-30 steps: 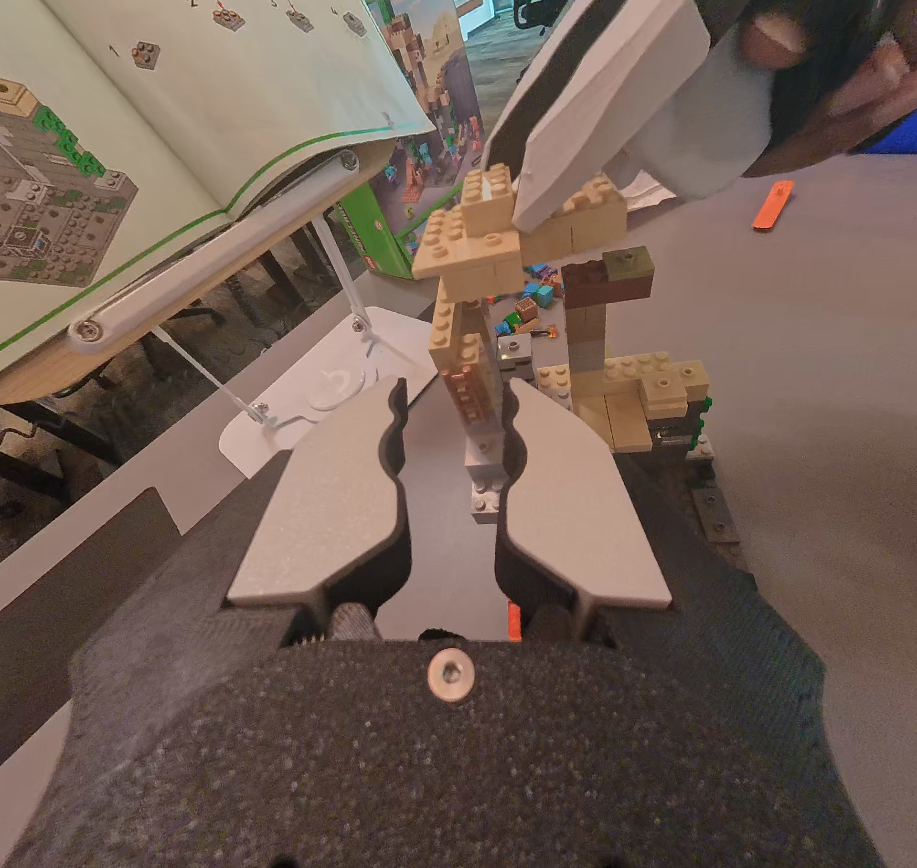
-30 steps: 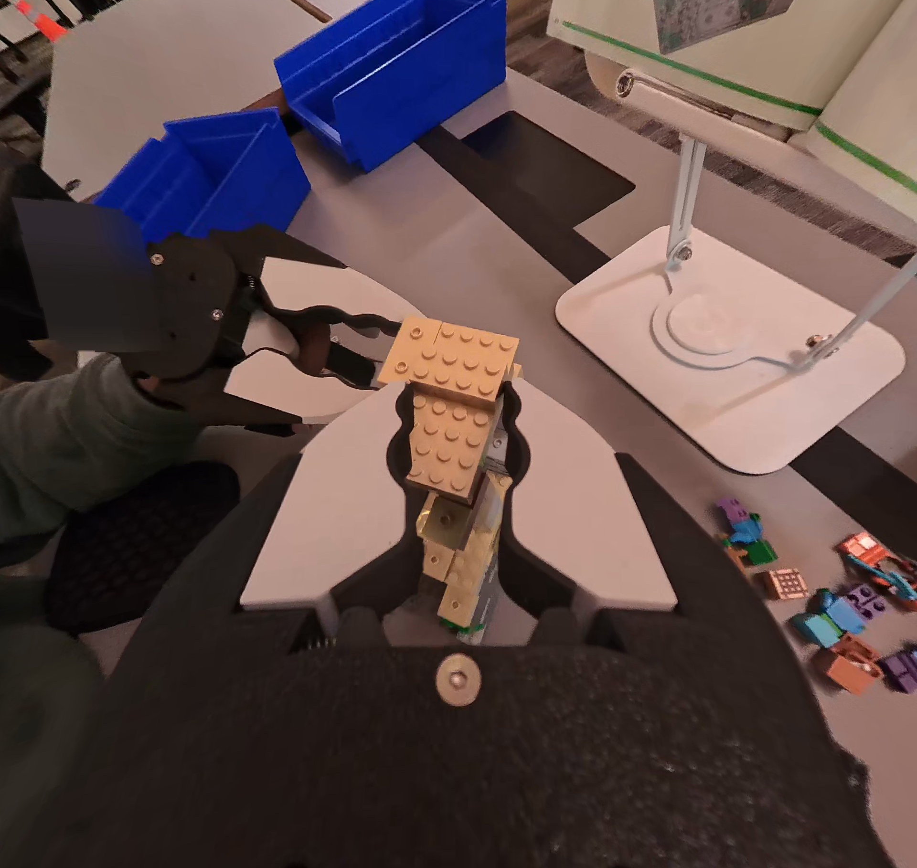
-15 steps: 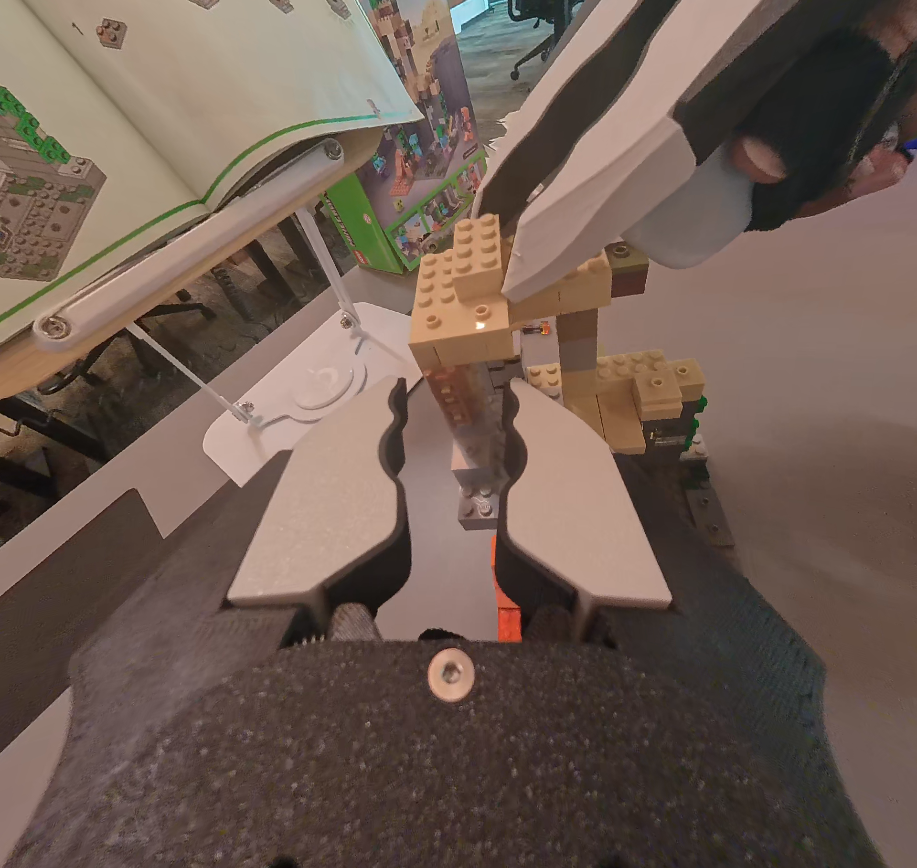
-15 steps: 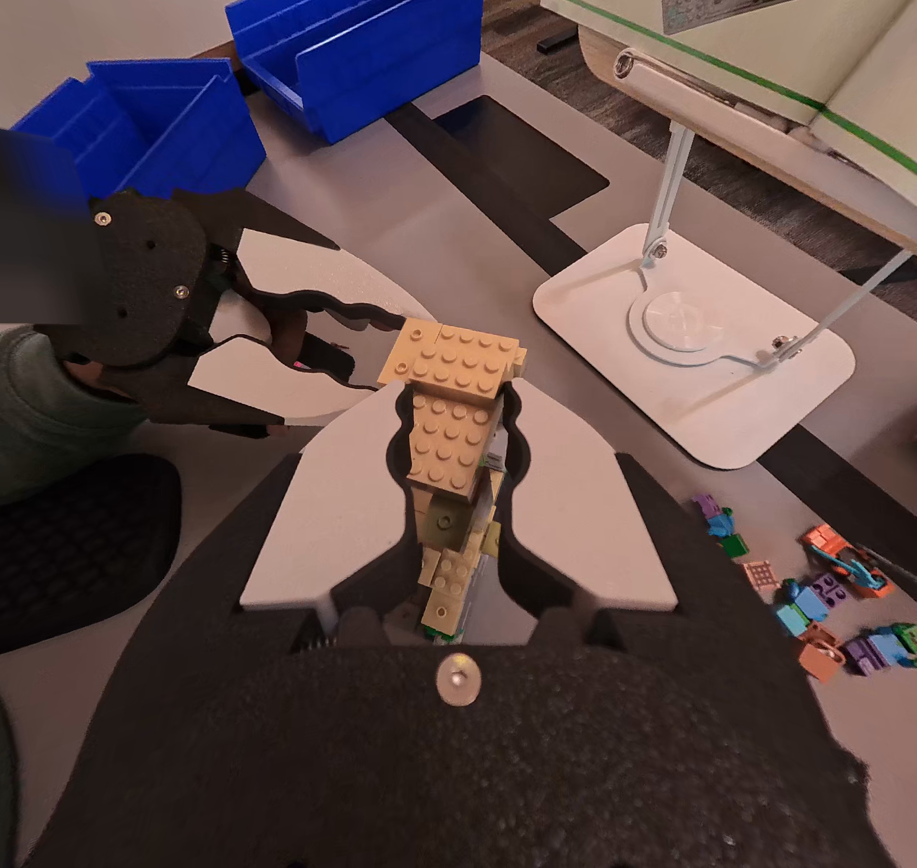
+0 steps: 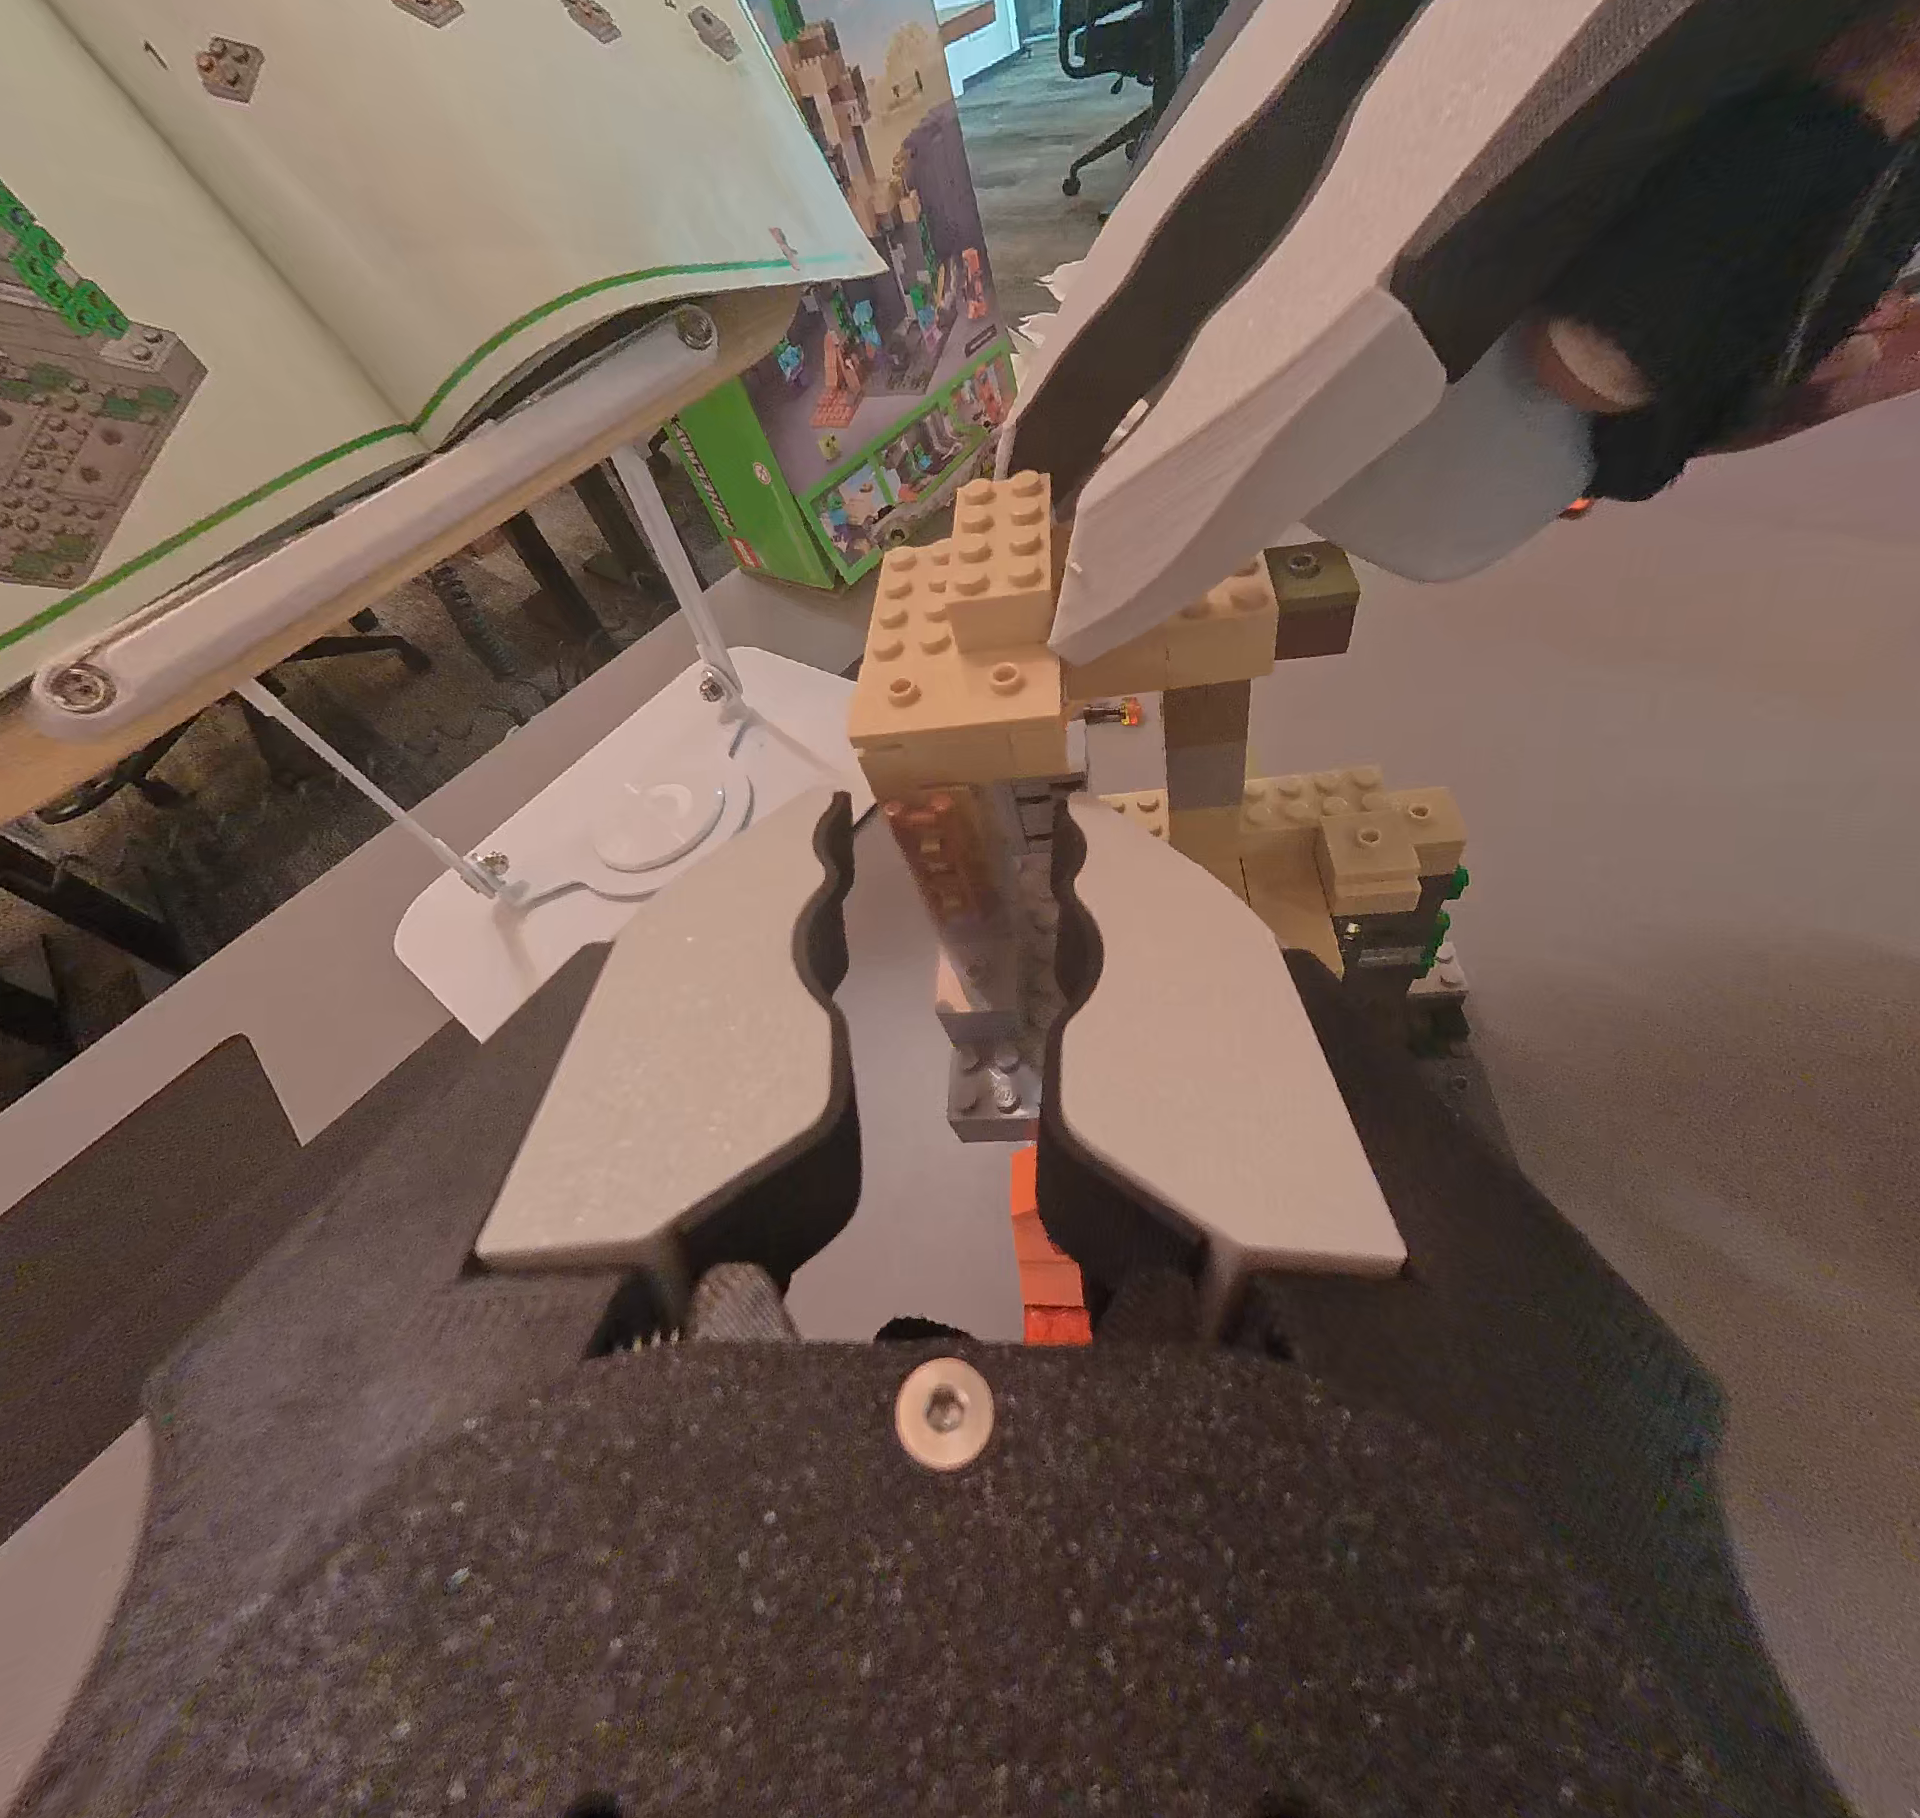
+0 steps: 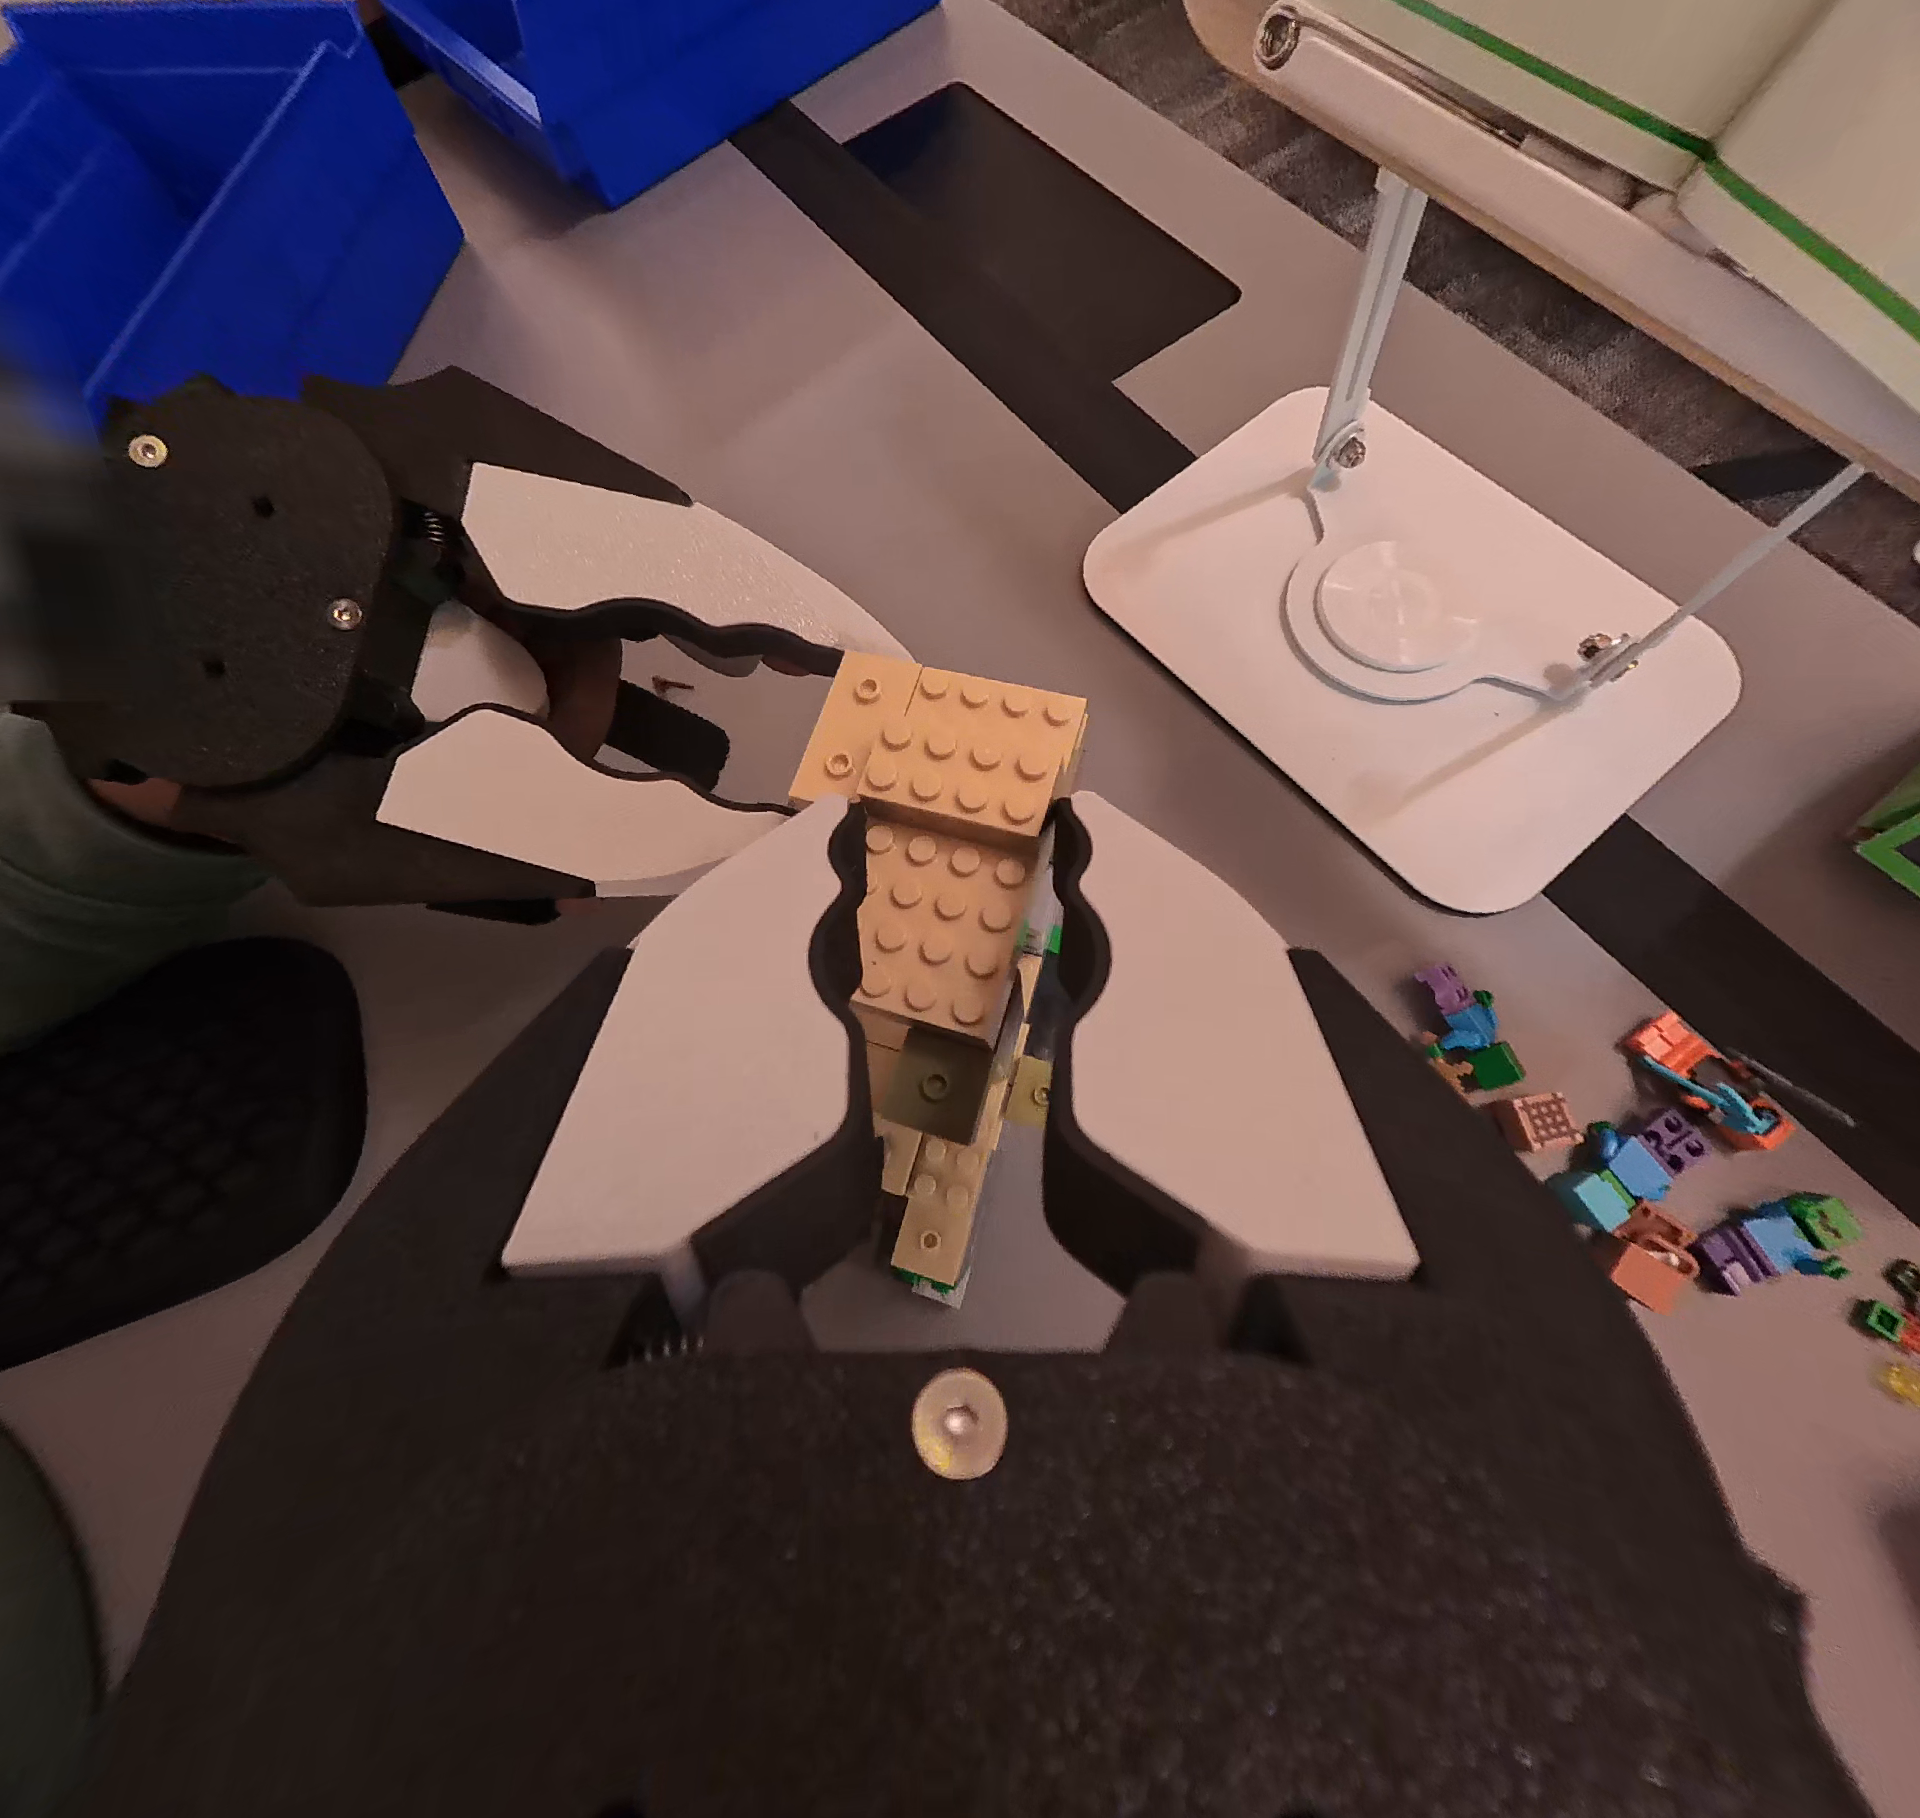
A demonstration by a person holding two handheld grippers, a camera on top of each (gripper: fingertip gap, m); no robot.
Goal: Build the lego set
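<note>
Partly built tan tower (image 5: 961,688) clamped low by the left gripper (image 5: 948,947) and at top by the right gripper (image 6: 951,895); loose pieces (image 6: 1662,1166) remain unplaced.

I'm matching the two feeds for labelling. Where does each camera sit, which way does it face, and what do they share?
Left wrist view: low on the left gripper, facing level at the tan lego build; its own fingers show, the right gripper above.
Right wrist view: on the right gripper, looking down on the build; its own fingers show, the left gripper beyond.
Shared: the build, both grippers, the white stand base.
</note>
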